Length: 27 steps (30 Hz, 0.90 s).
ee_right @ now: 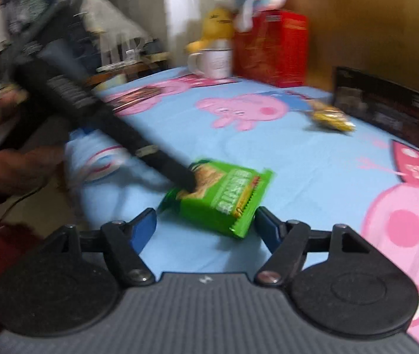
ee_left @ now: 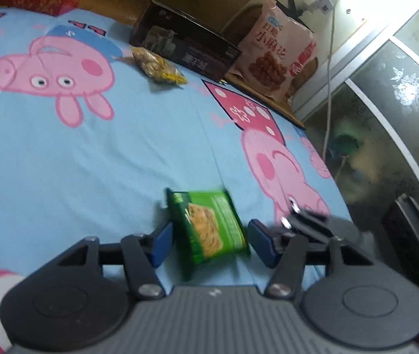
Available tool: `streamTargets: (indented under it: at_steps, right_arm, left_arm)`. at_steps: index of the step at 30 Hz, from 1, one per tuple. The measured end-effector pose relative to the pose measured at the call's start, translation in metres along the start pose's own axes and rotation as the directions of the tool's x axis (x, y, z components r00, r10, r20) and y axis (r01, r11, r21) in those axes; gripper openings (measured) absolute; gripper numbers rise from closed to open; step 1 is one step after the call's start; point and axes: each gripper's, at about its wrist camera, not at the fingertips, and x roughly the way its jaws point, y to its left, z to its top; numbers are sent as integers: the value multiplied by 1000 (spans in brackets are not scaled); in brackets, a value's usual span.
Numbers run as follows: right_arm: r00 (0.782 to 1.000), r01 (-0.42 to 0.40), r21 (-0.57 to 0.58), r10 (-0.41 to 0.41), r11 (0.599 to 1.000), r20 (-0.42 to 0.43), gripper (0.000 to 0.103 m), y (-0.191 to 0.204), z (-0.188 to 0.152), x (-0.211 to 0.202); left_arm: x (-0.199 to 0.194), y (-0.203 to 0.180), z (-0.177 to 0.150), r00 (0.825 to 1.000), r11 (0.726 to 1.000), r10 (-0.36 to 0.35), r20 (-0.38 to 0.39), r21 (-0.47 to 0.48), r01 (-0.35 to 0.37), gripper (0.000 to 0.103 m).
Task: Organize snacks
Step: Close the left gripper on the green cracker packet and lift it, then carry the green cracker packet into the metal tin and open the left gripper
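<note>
A: Where is the green snack packet [ee_left: 209, 227] sitting?

B: It is lying on the blue cartoon bedsheet [ee_left: 121, 153], at about six o'clock in the left wrist view, right between the left gripper [ee_left: 209, 240]'s blue pads. In the right wrist view it is lying just ahead of the right gripper [ee_right: 206, 230], slightly toward one o'clock.

A: Are the fingers gripping it?

B: The left pair is standing partly open with the packet between them; the near pad is looking close to its edge, but the blur is hiding whether it is pressing. The right pair is standing wide and holding nothing, though its right finger is nearly brushing the crimped end.

A: How is it likely handling?

B: Probably light, crinkly, slippery film over brittle contents, so I am favouring a gentle pinch across the sealed edges.

A: And the poses?

B: Both grippers are angling down toward the sheet. The left gripper's dark body is reaching in from ten o'clock in the right view, a hand [ee_right: 17, 168] holding it.
</note>
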Motion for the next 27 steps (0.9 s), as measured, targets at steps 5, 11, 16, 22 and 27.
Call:
streamTargets:
  at_steps: [5, 11, 16, 22, 27]
  right_arm:
    - [997, 77, 32, -77, 997, -6, 74, -4, -7, -11]
    - [998, 71, 12, -71, 997, 2, 45, 2, -10, -9]
    - [998, 70, 21, -70, 997, -6, 34, -4, -7, -10]
    - [991, 133, 112, -132, 985, -15, 34, -34, 0, -11]
    - [986, 165, 200, -164, 966, -22, 34, -65, 8, -10]
  left_arm:
    - [6, -5, 0, 999, 999, -27, -23, 30, 28, 56]
    - [8, -4, -4, 998, 998, -53, -46, 29, 54, 40]
    - [17, -12, 7, 996, 995, -78, -42, 62, 80, 40]
    - [49, -19, 40, 995, 992, -81, -66, 92, 87, 40]
    - [79, -15, 74, 990, 992, -103, -98, 68, 110, 40]
